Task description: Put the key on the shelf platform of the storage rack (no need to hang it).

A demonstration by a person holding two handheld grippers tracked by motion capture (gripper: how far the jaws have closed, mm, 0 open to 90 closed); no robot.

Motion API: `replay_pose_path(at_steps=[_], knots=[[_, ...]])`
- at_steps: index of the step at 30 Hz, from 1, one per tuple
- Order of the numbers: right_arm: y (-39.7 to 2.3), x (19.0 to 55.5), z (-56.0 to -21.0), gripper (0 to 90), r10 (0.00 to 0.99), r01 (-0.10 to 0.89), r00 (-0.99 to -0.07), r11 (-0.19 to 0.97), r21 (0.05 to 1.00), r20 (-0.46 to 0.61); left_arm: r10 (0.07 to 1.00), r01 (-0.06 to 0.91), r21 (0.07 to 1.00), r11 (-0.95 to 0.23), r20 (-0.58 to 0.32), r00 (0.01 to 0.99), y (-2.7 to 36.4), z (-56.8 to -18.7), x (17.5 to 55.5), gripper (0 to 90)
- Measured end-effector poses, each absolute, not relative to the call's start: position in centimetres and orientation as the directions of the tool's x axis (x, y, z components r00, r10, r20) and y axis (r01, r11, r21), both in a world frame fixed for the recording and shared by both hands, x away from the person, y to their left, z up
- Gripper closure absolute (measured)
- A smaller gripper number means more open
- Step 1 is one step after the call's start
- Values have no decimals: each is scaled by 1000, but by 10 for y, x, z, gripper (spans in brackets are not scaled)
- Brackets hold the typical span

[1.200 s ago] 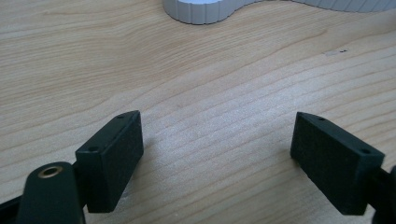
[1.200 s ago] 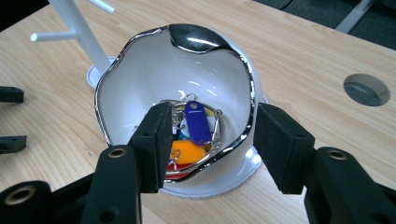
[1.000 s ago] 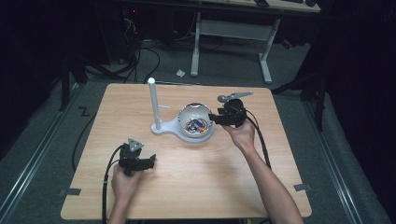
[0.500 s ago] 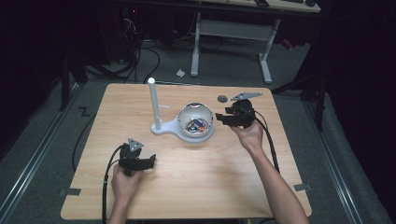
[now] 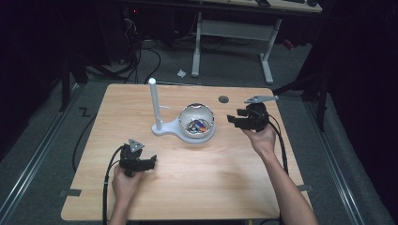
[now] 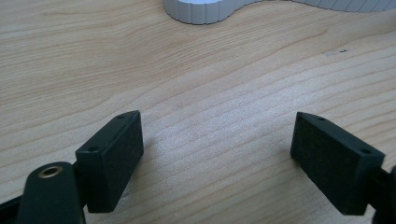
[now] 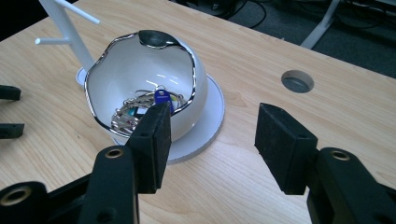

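One pale wooden table (image 5: 197,187) with visible grain and rounded corners carries one white stand (image 5: 162,129), one white bowl (image 5: 197,123) and two hand-held grippers. The stand consists of a flat ribbed base, one upright round post (image 5: 153,103) and thin side pegs; the right gripper view shows two such pegs. The bowl is glossy, egg-like in shape, with an irregular wavy rim edged in silver, as if broken open, and it sits on the round end of the stand's base. Inside lies a small heap of metal clips and keyring-like pieces (image 7: 140,109), among them one blue tag; their exact count cannot be told. One round cable hole (image 5: 223,99) pierces the tabletop behind the bowl.

The right gripper (image 5: 234,119) hovers just right of the bowl, apart from it and aimed at it; its two black, matte, block-shaped jaws stand spread with nothing between them. The left gripper (image 5: 151,161) is held low over the bare tabletop near the front left, well apart from the bowl; its jaws are likewise spread wide and hold nothing. Each gripper bears one grey three-cornered plate and one black trailing cable.

No legible writing or brand mark appears on any item.
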State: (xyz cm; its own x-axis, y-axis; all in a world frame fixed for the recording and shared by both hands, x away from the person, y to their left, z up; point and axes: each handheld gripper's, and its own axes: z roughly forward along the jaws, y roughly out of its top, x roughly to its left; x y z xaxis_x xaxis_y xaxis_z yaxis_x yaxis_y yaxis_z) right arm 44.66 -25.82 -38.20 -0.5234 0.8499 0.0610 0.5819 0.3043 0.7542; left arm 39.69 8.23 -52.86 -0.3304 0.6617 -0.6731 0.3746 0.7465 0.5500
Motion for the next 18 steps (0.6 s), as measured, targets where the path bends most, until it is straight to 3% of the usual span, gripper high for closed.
replay_pose_path(at_steps=[18], knots=[[-302,413,-384,479,893,575,-445,226,786,69,660,374,549,748,-673,-332,82,-529,397,175]])
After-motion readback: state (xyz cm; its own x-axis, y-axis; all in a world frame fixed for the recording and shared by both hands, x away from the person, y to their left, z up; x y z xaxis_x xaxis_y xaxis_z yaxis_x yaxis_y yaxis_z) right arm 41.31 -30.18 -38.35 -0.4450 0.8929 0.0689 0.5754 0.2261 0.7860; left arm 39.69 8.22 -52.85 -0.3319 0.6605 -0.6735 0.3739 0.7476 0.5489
